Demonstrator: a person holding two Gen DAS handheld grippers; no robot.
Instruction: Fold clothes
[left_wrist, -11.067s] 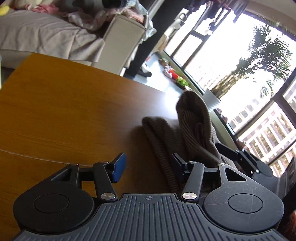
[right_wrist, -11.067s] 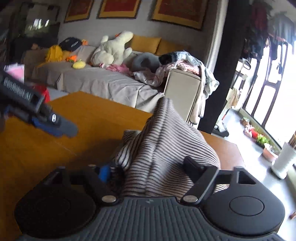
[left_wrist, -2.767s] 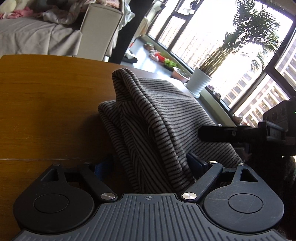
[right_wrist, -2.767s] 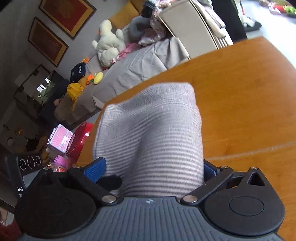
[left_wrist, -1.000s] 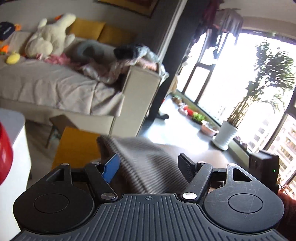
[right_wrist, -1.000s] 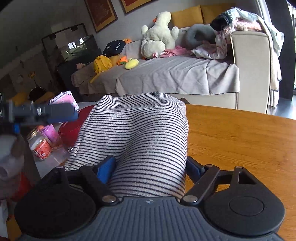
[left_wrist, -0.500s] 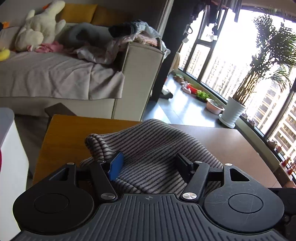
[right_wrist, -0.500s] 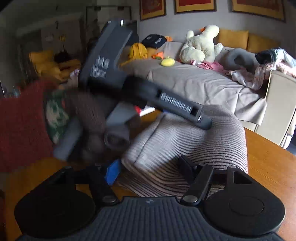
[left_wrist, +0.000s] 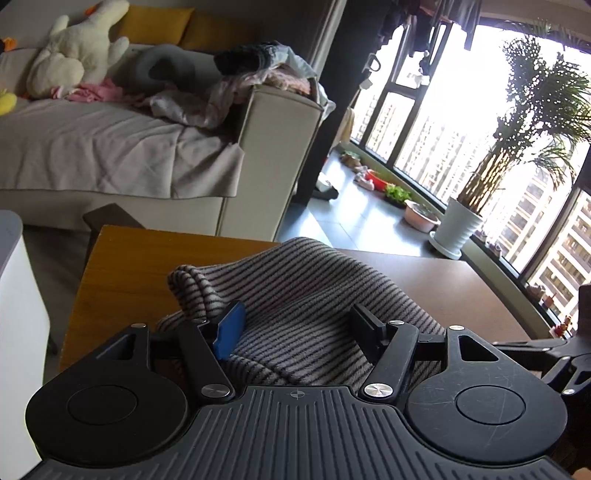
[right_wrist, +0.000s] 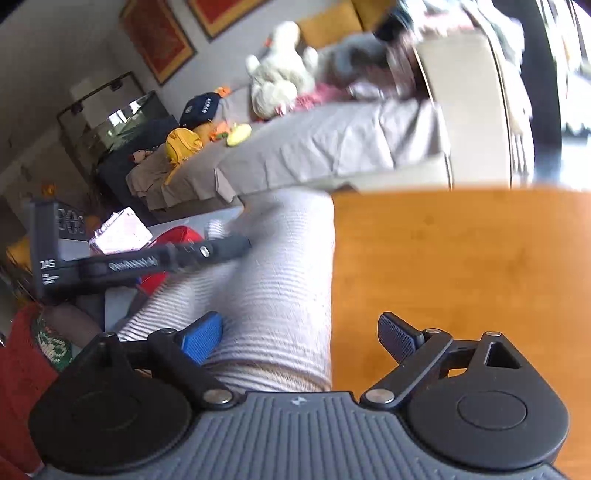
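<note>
A grey striped knit garment (left_wrist: 295, 295) lies bunched on the wooden table (left_wrist: 122, 266), near its far edge. My left gripper (left_wrist: 299, 325) is open, its jaws wide apart over the garment. In the right wrist view the garment (right_wrist: 273, 295) lies along the table's left edge (right_wrist: 461, 266). My right gripper (right_wrist: 299, 334) is open; its blue left pad (right_wrist: 203, 334) rests against the cloth and the right pad stands over bare wood. The left gripper's body (right_wrist: 140, 262) shows at the left of that view.
A sofa (left_wrist: 110, 155) with a plush toy (left_wrist: 74, 48) and piled clothes stands beyond the table. A potted plant (left_wrist: 458, 229) stands by the windows. A white cabinet (left_wrist: 18, 314) is at the left. Red and pink items (right_wrist: 147, 236) sit left of the table.
Both grippers have opened and let the garment go. It now lies lower on the table. The right gripper has swung so bare wood shows at its right.
</note>
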